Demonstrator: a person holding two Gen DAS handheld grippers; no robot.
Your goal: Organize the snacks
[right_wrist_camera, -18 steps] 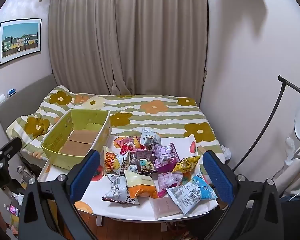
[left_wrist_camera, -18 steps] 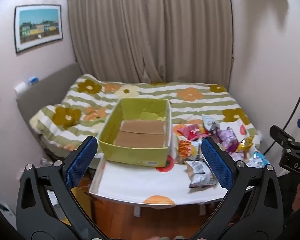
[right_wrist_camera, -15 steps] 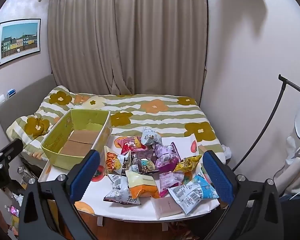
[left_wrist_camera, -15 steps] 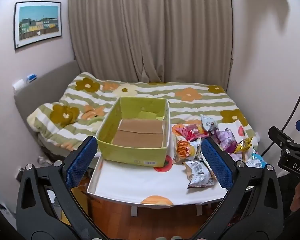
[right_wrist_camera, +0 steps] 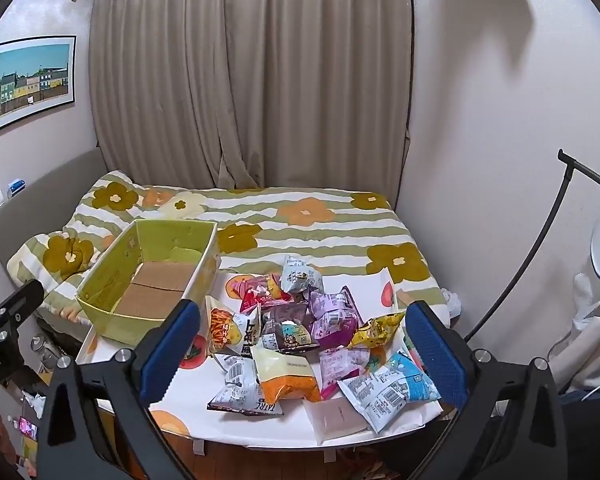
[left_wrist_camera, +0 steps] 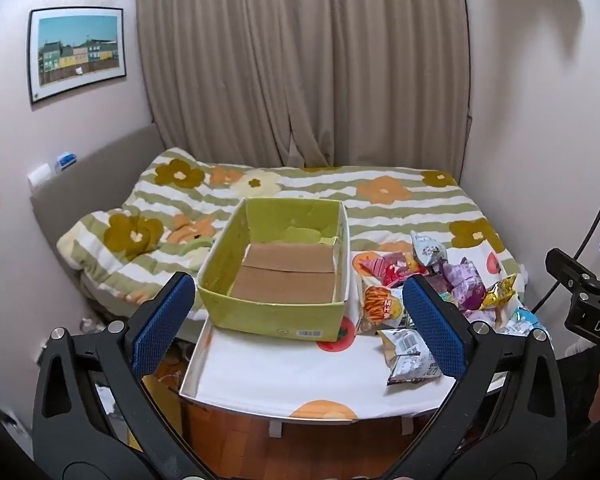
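An empty yellow-green cardboard box [left_wrist_camera: 276, 312] [right_wrist_camera: 112, 284] stands on the left of a low white table [left_wrist_camera: 276, 384] [right_wrist_camera: 228, 424]. A heap of snack packets [right_wrist_camera: 300, 336] [left_wrist_camera: 432, 284] lies on the table's right half: a pink one [right_wrist_camera: 260, 292], purple ones [right_wrist_camera: 332, 316], an orange-and-cream one [right_wrist_camera: 288, 376], a blue-and-white one [right_wrist_camera: 392, 388]. My left gripper [left_wrist_camera: 296, 328] is open and empty, held in front of the box. My right gripper [right_wrist_camera: 300, 356] is open and empty, held in front of the heap.
A bed with a flowered striped quilt [left_wrist_camera: 340, 200] lies behind the table. Curtains [right_wrist_camera: 252, 80] hang at the back. A black lamp stand [right_wrist_camera: 540, 240] leans at the right wall. Wood floor [left_wrist_camera: 236, 440] shows under the table's front edge.
Both views have shifted slightly: the table and box sit a little lower and closer in the left wrist view. Both grippers stay open and empty.
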